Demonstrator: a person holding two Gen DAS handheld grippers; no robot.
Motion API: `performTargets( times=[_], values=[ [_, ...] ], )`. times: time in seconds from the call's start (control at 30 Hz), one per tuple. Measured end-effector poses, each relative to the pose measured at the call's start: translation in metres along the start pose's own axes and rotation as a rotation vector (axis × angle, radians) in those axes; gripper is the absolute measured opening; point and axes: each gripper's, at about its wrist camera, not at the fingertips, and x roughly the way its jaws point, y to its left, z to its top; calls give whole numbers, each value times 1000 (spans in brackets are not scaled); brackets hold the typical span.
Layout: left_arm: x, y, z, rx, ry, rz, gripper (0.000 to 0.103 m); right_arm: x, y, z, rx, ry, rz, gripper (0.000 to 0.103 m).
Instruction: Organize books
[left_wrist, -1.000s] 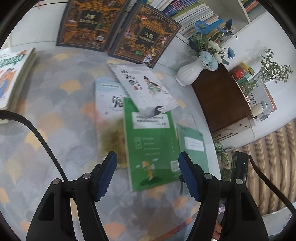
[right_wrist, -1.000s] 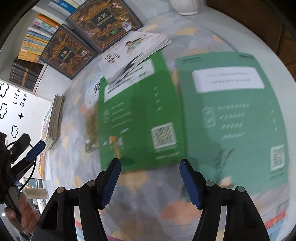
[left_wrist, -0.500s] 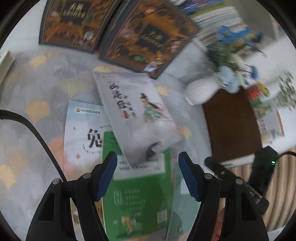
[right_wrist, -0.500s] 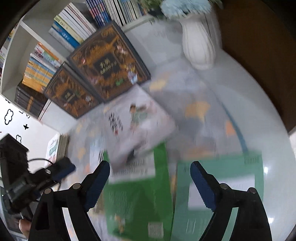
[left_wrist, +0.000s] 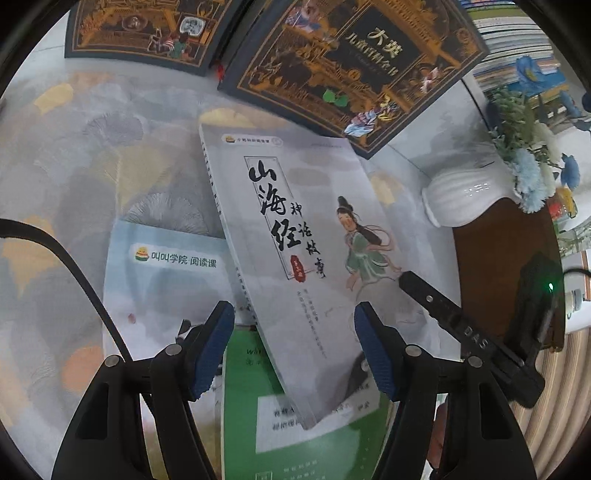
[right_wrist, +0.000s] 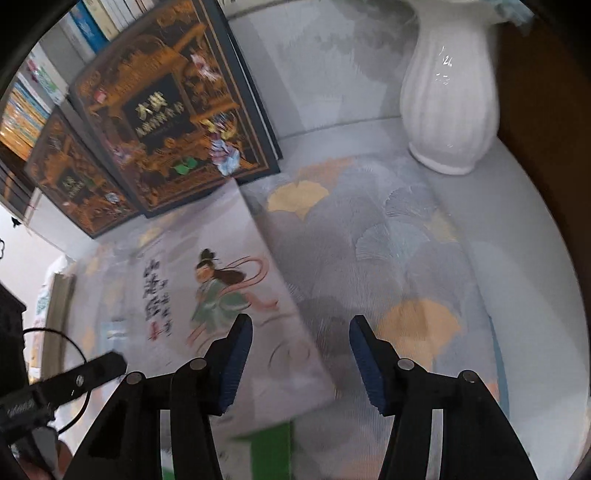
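Just short of the two dark, gold-patterned books (left_wrist: 354, 62) lies the pale grey paperback with a robed figure (left_wrist: 306, 251), overlapping a green workbook (left_wrist: 251, 417). Left gripper (left_wrist: 293, 350) hovers part-open, empty; right gripper (right_wrist: 299, 363), jaws just narrowed, grips nothing.

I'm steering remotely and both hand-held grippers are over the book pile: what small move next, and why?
Probably ease the right hand-held gripper, whose jaws just narrowed yet hold nothing, onto the near right edge of the grey storybook. That book lies topmost, overlapping the green workbook and pale blue book. The left hand-held gripper hovers open above it.
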Motion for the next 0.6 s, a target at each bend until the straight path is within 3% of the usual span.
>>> performTargets(
  times=[0.13, 0.23, 0.4, 0.6],
  values=[
    [3, -7, 2, 21, 10, -43, 65, 8, 4, 1, -25, 30, 72, 54],
    [-1, -11, 1, 57, -5, -60, 65, 3, 8, -4, -51, 24, 45, 55],
    [-28, -14, -4, 61, -50, -223, 65, -24, 8, -14, -59, -1, 90, 55],
    [-54, -13, -39, 99, -38, -216, 65, -54, 35, -51, -104, 13, 95, 55]
  ],
)
